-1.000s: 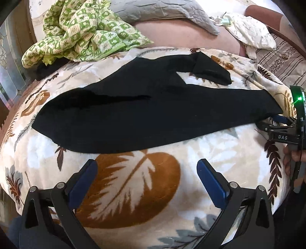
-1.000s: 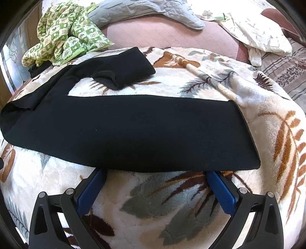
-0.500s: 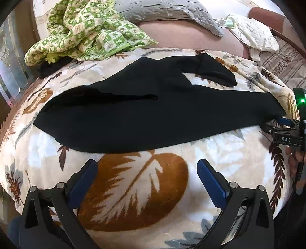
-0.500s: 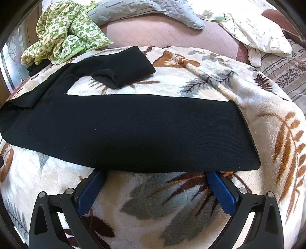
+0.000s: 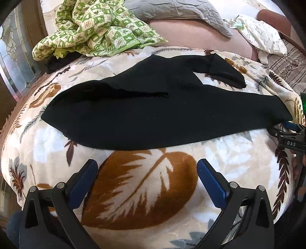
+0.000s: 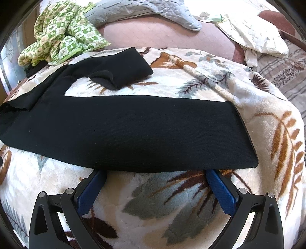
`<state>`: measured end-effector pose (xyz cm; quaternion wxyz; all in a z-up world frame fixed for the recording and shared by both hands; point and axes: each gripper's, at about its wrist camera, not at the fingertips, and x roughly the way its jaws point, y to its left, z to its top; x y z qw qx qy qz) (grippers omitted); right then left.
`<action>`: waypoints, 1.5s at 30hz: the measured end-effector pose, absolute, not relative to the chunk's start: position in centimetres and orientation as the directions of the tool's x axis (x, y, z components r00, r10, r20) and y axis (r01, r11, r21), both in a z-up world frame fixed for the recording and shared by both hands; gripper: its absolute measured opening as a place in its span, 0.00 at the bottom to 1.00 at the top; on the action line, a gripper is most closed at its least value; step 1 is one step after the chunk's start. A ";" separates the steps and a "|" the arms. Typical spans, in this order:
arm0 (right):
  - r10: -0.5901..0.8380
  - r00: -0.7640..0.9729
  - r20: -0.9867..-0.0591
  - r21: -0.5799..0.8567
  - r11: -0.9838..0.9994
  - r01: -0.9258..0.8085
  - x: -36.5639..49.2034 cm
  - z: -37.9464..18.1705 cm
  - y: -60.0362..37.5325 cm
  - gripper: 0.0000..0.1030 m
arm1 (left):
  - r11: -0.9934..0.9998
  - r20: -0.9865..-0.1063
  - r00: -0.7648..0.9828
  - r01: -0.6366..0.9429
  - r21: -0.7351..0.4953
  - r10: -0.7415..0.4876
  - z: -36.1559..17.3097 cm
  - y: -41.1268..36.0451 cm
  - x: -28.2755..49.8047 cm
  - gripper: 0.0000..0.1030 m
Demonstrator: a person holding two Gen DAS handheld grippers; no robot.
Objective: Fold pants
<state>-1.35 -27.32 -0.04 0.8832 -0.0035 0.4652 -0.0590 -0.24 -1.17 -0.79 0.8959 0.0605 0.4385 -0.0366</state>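
Black pants (image 5: 153,118) lie spread across a leaf-patterned blanket (image 5: 145,187), waist to the left and legs to the right. The near leg (image 6: 133,130) lies flat and straight. The far leg (image 6: 118,67) is bent back, its end folded over itself. My left gripper (image 5: 147,164) hovers open over the blanket, a short way in front of the pants' near edge. My right gripper (image 6: 155,172) is open at the near leg's front edge close to the hem, and the cloth hides its blue fingertips (image 6: 212,174). The right gripper (image 5: 286,134) also shows at the hem in the left wrist view.
A green checked quilt (image 5: 95,30) is bunched at the back left, with a grey quilted pillow (image 5: 172,11) behind it. A white patterned pillow (image 6: 254,32) lies at the back right on striped bedding (image 6: 286,76). A person's hand (image 5: 298,162) holds the right gripper.
The left wrist view has shifted a little, so the pants and quilt sit slightly lower and further right. The right gripper's fingertips have slid slightly further under the leg's edge. The pants lie as before.
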 end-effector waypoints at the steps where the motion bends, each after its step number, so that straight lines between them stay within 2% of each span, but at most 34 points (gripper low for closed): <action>1: -0.097 0.553 -0.827 -0.048 0.994 0.103 -1.2 0.0 -27.5 0.99 | 0.990 -0.790 0.613 0.118 0.076 -0.012 -0.8 -1.1 -0.2 1.00; 14: -0.106 0.563 -0.820 -0.060 0.993 0.100 -1.5 -0.2 -27.3 0.99 | 0.988 -0.783 0.622 0.110 0.111 0.019 -0.7 -1.2 -0.3 1.00; 29: -0.107 0.572 -0.814 -0.057 0.993 0.105 -1.6 -0.1 -27.4 0.99 | 0.987 -0.769 0.638 0.143 0.070 -0.038 -0.1 -1.3 -0.6 0.99; 32: -0.107 0.572 -0.813 -0.057 0.993 0.106 -1.6 -0.1 -27.4 0.99 | 0.988 -0.773 0.629 0.154 0.014 -0.087 0.1 -0.6 -0.4 0.95; 36: -0.109 0.571 -0.814 -0.058 0.993 0.107 -1.6 -0.1 -27.4 0.99 | 0.991 -0.758 0.638 0.095 -0.097 -0.135 1.2 3.1 0.5 0.95; 41: -0.110 0.571 -0.814 -0.059 0.992 0.108 -1.6 -0.1 -27.4 0.99 | 0.927 -0.723 0.630 -0.011 -0.374 -0.284 1.9 11.3 2.7 0.96; 45: -0.111 0.571 -0.814 -0.059 0.992 0.108 -1.6 -0.1 -27.4 0.99 | 0.796 -0.664 0.565 -0.022 -0.605 -0.489 0.2 14.7 6.6 0.96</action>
